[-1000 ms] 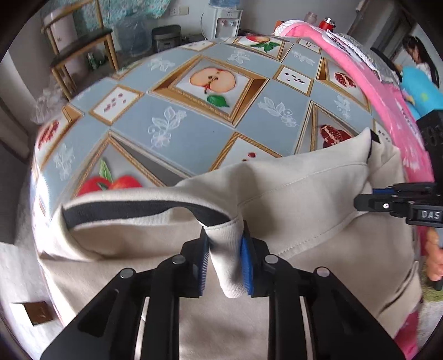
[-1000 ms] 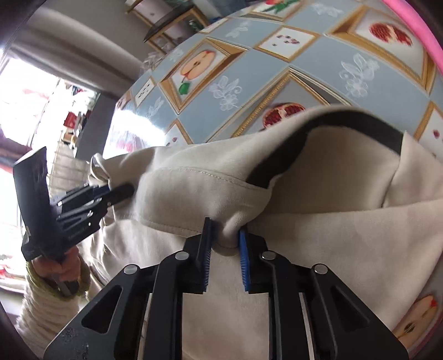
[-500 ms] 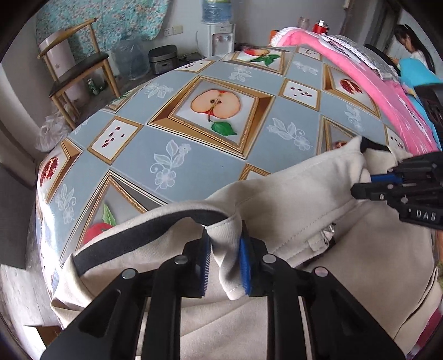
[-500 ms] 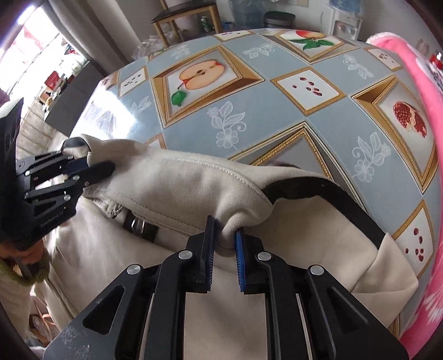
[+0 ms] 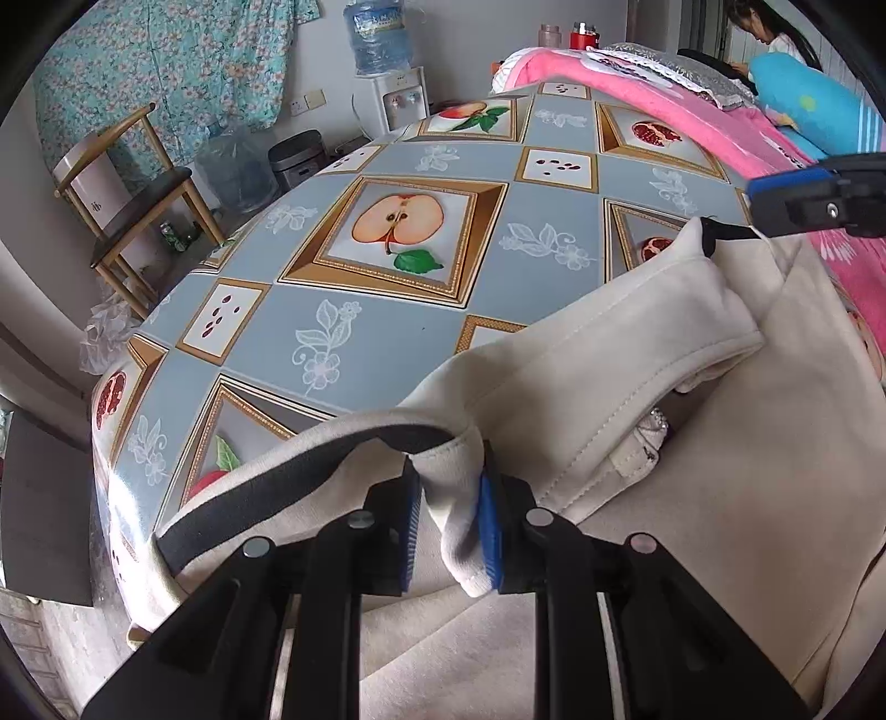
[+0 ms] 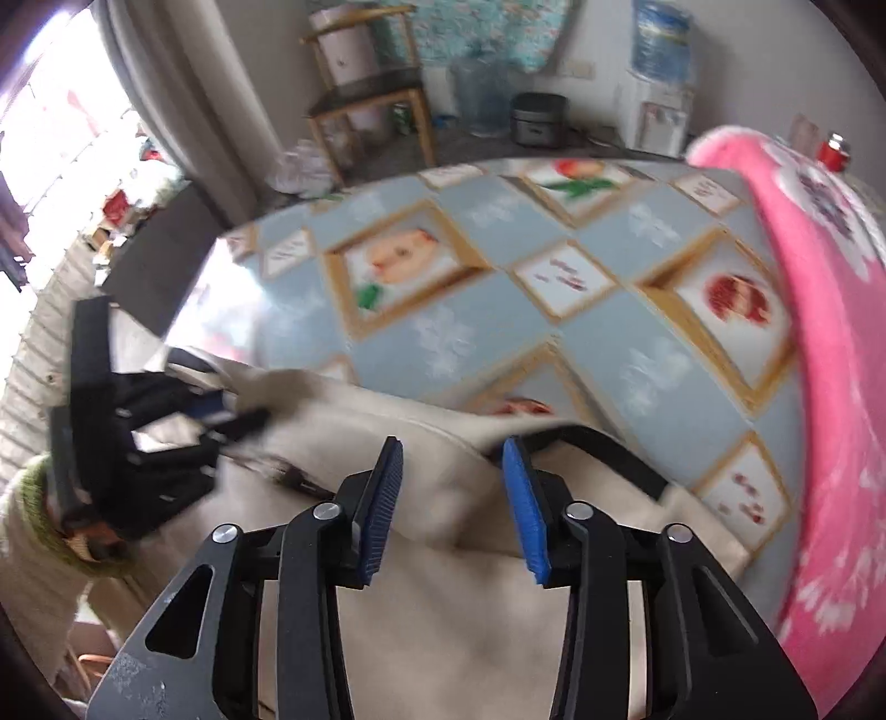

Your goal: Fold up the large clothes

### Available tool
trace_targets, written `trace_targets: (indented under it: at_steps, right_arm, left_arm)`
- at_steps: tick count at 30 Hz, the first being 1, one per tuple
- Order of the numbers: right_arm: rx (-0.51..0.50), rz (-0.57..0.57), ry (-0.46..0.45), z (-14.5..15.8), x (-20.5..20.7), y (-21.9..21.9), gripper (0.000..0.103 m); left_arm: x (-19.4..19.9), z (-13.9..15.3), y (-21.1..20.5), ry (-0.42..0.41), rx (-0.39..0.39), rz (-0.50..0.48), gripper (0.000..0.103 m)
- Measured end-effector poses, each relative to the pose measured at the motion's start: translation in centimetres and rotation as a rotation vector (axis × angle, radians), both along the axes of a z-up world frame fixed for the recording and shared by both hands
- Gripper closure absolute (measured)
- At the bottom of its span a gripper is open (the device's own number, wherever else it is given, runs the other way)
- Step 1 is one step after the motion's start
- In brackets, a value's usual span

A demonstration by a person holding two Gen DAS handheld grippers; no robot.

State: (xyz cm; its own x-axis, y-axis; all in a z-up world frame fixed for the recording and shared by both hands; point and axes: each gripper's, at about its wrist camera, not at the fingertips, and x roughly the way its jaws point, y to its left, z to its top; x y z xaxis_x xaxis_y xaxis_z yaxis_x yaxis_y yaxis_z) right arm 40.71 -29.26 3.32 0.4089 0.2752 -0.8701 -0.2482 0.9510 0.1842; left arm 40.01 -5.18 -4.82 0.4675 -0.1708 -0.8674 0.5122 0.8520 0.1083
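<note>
A cream garment with black trim (image 5: 637,354) lies on the near part of the fruit-patterned table (image 5: 387,310). My left gripper (image 5: 448,526) is shut on a fold of its near left edge beside the black band. In the right wrist view the garment (image 6: 454,581) lies under my right gripper (image 6: 451,498), whose blue pads stand apart with nothing between them. The right gripper also shows in the left wrist view (image 5: 803,202) by the garment's far right corner. The left gripper shows in the right wrist view (image 6: 221,421) at the left.
A pink blanket (image 5: 692,111) lies along the table's right side. A wooden chair (image 5: 138,188), water bottles and a dispenser (image 5: 387,72) stand beyond the far edge. A person (image 5: 775,33) sits at the far right.
My right gripper has opened and let go of the garment's edge, which dropped onto the table. The folded edge has moved nearer. My left gripper stays shut on the fabric.
</note>
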Motion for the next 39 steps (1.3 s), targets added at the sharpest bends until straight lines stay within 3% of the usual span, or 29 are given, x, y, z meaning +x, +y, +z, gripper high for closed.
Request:
trace_targets:
  at_steps: [6, 12, 16, 24, 27, 30, 33, 34, 39]
  right_arm:
    - [0.087, 0.126, 0.14, -4.3, 1.9, 5.6, 0.09]
    - [0.16, 0.151, 0.218, -5.8, 0.2, 4.4, 0.092]
    - [0.124, 0.179, 0.273, -7.1, -0.9, 5.2, 0.098]
    - [0.151, 0.162, 0.266, -7.0, -0.6, 4.9, 0.099]
    - [0.117, 0.17, 0.238, -6.2, -1.2, 4.9, 0.095]
    - [0.125, 0.193, 0.148, -3.7, -1.2, 4.7, 0.092]
    - [0.148, 0.172, 0.055, -0.9, -1.2, 3.3, 0.072]
    - [0.145, 0.161, 0.029, -0.2, -0.9, 2.9, 0.071]
    - [0.13, 0.151, 0.073, -1.4, 1.5, 3.7, 0.071]
  left_arm:
    - [0.5, 0.2, 0.9, 0.015, -0.05, 0.011, 0.082]
    - [2.1, 0.7, 3.2, 0.065, -0.201, 0.096, 0.077]
    - [2.3, 1.4, 3.6, 0.043, -0.228, 0.125, 0.077]
    - [1.6, 4.1, 5.4, -0.02, -0.261, 0.161, 0.077]
    - [0.8, 5.2, 4.8, -0.033, -0.292, 0.112, 0.077]
    - [0.1, 5.2, 2.8, -0.014, -0.274, 0.023, 0.077]
    - [-0.6, 4.4, 0.7, 0.015, -0.232, -0.066, 0.076]
    - [-1.0, 3.9, 0.0, 0.024, -0.208, -0.094, 0.076]
    - [-2.0, 1.7, -1.5, 0.013, -0.103, -0.121, 0.075]
